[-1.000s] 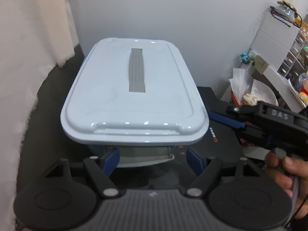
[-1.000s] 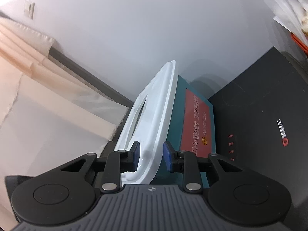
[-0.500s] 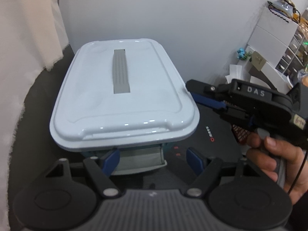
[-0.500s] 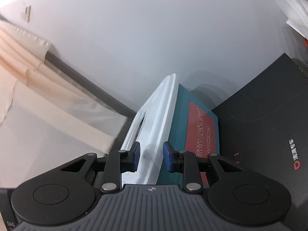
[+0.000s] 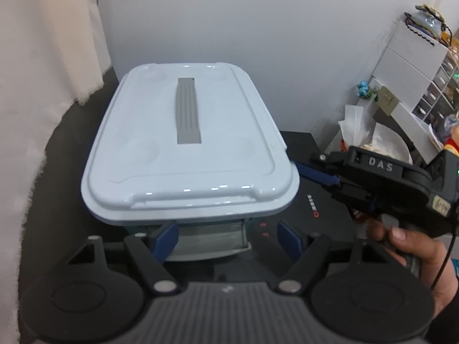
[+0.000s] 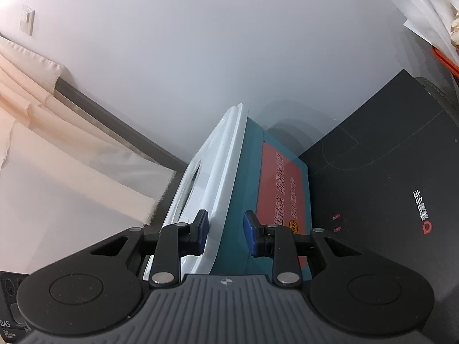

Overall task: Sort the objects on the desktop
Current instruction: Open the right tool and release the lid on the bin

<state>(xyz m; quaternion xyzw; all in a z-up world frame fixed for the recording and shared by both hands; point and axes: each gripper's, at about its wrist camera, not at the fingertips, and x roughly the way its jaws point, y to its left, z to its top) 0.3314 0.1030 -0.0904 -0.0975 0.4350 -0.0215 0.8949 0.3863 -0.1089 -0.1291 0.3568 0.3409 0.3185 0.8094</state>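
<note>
A teal storage box (image 6: 243, 200) with a white lid (image 5: 186, 157) and a grey handle strip (image 5: 188, 111) stands on the dark desk. My left gripper (image 5: 226, 238) is open in front of the box's near end, its blue pads either side of the grey front latch (image 5: 206, 240) without touching it. My right gripper (image 5: 309, 166), rolled on its side and held by a hand (image 5: 416, 252), is at the lid's right edge. In the right wrist view this gripper (image 6: 225, 226) is shut on the lid's rim (image 6: 221, 206), one pad above and one below.
A flat black box (image 5: 315, 209) with red markings lies against the storage box's right side. Crumpled tissues (image 5: 355, 123) and a white drawer cabinet (image 5: 407, 57) crowd the far right. A pale curtain (image 5: 43, 57) hangs on the left, and a white wall stands close behind.
My left gripper has drawn back a little, so the box looks smaller and the right gripper shows more fully. The right gripper has stayed at the lid's rim.
</note>
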